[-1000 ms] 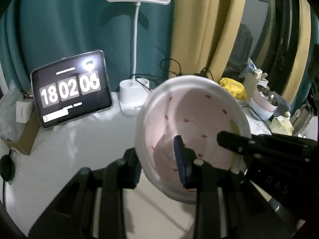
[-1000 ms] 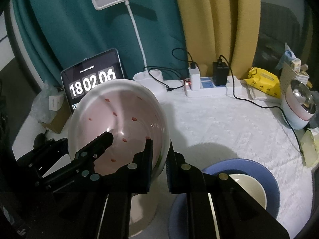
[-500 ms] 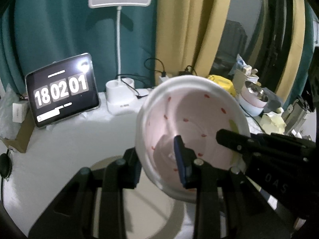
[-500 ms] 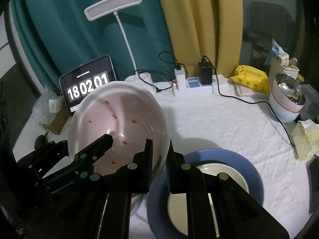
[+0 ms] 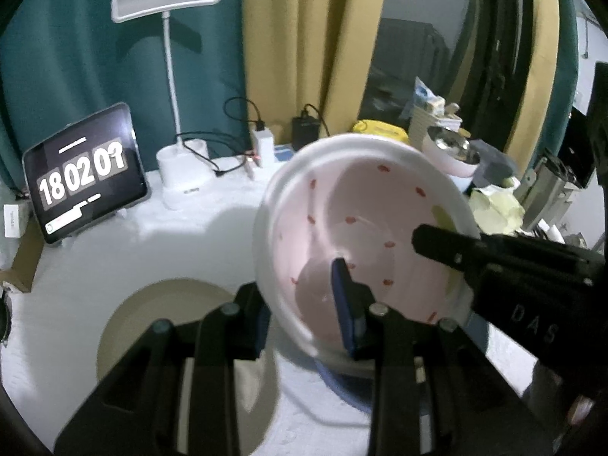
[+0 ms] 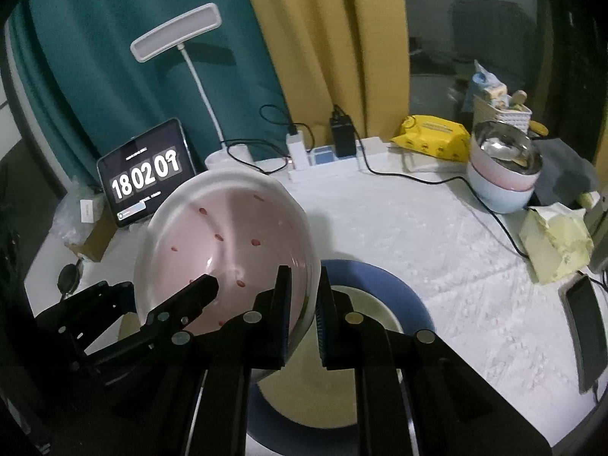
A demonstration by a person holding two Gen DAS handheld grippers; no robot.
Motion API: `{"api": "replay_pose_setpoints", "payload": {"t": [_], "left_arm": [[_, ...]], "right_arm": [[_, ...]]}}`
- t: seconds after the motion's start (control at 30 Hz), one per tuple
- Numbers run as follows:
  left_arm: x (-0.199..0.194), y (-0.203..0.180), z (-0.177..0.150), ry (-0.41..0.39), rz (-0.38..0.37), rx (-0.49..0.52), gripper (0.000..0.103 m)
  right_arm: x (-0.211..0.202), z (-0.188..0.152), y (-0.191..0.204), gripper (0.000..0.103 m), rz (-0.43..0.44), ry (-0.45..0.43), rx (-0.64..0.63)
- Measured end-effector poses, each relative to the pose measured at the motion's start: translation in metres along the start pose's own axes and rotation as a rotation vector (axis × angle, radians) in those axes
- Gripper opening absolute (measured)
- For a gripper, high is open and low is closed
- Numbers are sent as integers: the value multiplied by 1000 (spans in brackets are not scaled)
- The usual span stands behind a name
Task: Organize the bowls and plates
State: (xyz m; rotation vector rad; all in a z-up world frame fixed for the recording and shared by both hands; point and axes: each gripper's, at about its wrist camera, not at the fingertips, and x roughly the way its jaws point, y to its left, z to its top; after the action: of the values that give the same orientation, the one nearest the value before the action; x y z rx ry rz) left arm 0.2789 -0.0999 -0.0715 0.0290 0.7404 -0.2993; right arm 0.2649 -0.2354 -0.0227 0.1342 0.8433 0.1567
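Gripping the same pink bowl (image 6: 228,254) from opposite sides, both grippers are clamped on its rim, each with one finger inside the bowl and one outside. The right gripper (image 6: 304,296) pinches the rim on the bowl's right edge; the left gripper (image 5: 300,304) holds the near-left rim, its blue-padded inner finger lying against the pink inside. The bowl is carried in the air, tilted so that its open face turns back toward the cameras, and both grippers point forward and down at a slant.

Directly below and just ahead of the right gripper lies a blue plate (image 6: 402,296) with a cream dish (image 6: 372,311) nested in it. Seen from the left gripper, only an edge of the blue plate (image 5: 342,383) shows under the bowl, while a separate cream plate (image 5: 167,315) lies on the white tablecloth (image 6: 437,247) below and to its left.

The likely target is the blue stack, which sits nearer the right gripper, so the bowl would need levelling and then lowering straight down onto the cream dish.
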Motion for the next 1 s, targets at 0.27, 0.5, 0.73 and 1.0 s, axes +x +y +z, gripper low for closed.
{"api": "replay_pose_setpoints", "payload": {"t": [0.27,0.5,0.73,1.0], "left_arm": [[6,-22,-12,31,-10,28,30],[13,-35,-25,61,15,50,30],[19,-40,-33,84,27,58,32],[17,-39,-34,75,28,62,33]], "right_arm": [[-7,-13,-21,12,-10,5,19],[-2,-26,-33,12,-16,34,39],[4,-37,-38,13,-16,58,48],[8,-42,-48,13,-54,65,61]]}}
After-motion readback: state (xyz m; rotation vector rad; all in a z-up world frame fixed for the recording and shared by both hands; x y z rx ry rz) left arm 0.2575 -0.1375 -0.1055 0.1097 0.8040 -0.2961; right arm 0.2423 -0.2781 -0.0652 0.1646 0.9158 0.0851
